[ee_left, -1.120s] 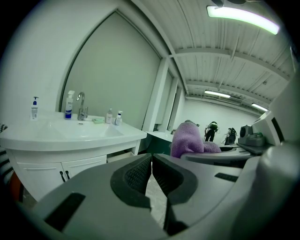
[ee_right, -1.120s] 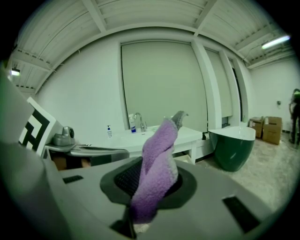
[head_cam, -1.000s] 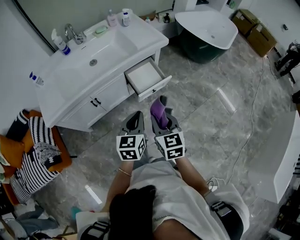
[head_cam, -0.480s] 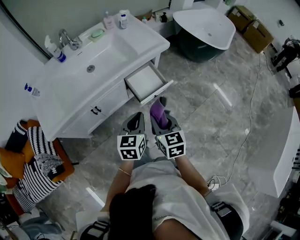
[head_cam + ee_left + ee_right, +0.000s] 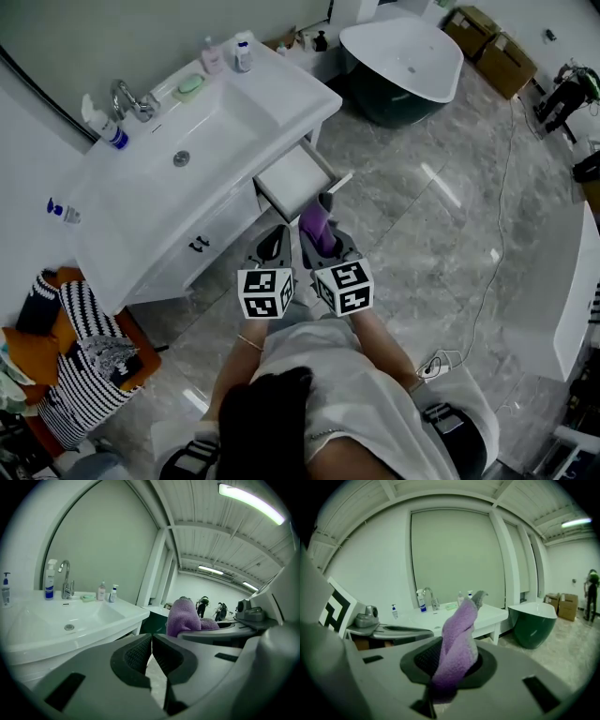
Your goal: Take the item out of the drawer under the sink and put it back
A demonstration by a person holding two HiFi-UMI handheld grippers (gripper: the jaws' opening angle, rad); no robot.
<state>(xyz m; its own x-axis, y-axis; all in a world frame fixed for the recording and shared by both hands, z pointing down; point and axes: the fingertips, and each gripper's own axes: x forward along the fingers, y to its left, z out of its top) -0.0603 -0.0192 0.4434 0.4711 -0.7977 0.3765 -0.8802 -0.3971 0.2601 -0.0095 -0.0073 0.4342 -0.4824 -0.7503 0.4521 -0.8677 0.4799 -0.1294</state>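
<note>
The white vanity [image 5: 141, 202] with its sink stands ahead to the left; the drawer [image 5: 292, 180] under its right end is pulled open and looks empty. My right gripper [image 5: 326, 242] is shut on a purple cloth [image 5: 315, 225], which sticks up from between the pads [image 5: 457, 644] and has a grey tip. It hovers just short of the drawer front. Beside it, my left gripper [image 5: 275, 239] is shut with nothing in it; the pads [image 5: 140, 656] meet. From the left gripper view the cloth [image 5: 184, 617] shows to the right.
A dark green tub [image 5: 403, 66] stands right of the vanity. Bottles and a faucet [image 5: 127, 97] line the sink's back edge. A chair with striped clothes [image 5: 80, 361] is at the left. Cardboard boxes [image 5: 492, 37] and a floor cable [image 5: 487, 281] lie to the right.
Both grippers have moved together toward the vanity; the open drawer now lies closer in front of them. The purple cloth stays clamped in the right gripper.
</note>
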